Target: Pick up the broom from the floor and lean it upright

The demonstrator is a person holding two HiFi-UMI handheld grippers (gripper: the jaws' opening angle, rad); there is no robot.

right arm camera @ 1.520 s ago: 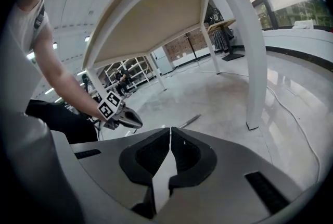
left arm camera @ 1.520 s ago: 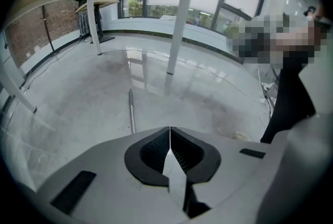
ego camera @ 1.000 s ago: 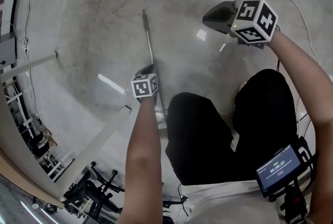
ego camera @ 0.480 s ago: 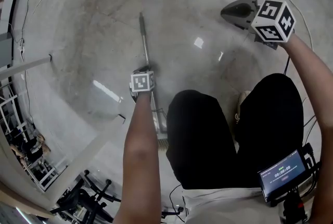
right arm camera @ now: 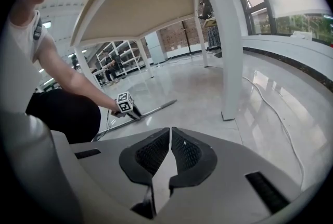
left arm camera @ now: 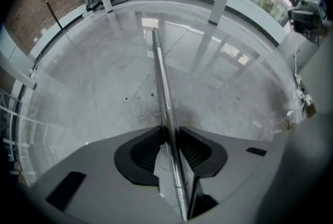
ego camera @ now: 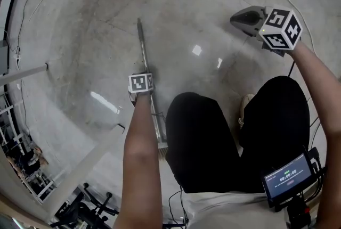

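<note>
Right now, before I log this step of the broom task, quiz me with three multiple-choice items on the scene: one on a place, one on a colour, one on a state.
1. Where is the long metal broom handle relative to the left gripper?
A. between its jaws
B. far off to one side
C. lifted above it

2. What colour is that handle?
A. red
B. silver
C. yellow

3. How is the broom placed?
A. leaning upright against a post
B. lying flat on the glossy grey floor
C. held in the air

Answers:
1 A: the left gripper view shows the handle running between the pads, and the jaws are opening.
2 B: it is bare, shiny metal.
3 B: the head view shows its whole length down on the floor.
</note>
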